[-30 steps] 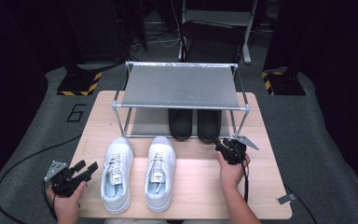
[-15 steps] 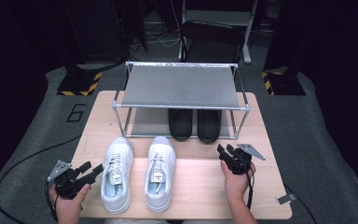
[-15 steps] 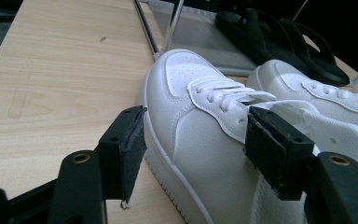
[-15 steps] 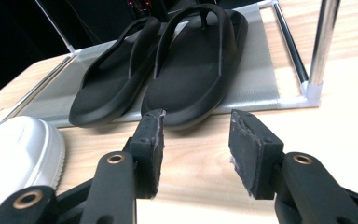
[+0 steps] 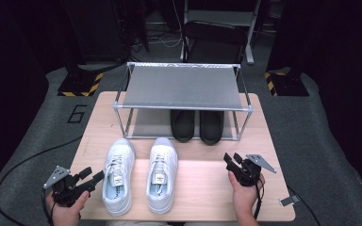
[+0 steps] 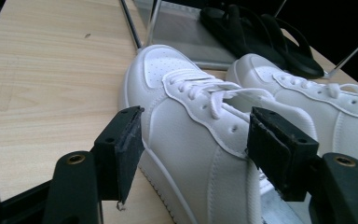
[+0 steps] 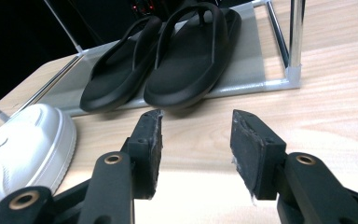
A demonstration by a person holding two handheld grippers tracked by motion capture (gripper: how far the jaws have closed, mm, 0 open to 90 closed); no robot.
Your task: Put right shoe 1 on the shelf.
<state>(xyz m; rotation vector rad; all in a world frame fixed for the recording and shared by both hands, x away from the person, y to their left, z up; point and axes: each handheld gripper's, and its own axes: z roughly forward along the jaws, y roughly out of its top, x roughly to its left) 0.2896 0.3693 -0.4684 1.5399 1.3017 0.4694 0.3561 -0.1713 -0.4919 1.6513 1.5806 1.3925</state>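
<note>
While both tongs gape empty, rack (image 5: 184, 107) lower shelf holds black sandals (image 5: 197, 125)

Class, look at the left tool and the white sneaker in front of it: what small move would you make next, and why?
Probably ease the left tool forward: it is open, its jaws frame the left white sneaker without touching it.

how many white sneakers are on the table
2. Both stand side by side on the wooden table in front of the rack, toes toward it: the left sneaker nearest the left gripper, the right sneaker beside it. None seems hidden.
</note>
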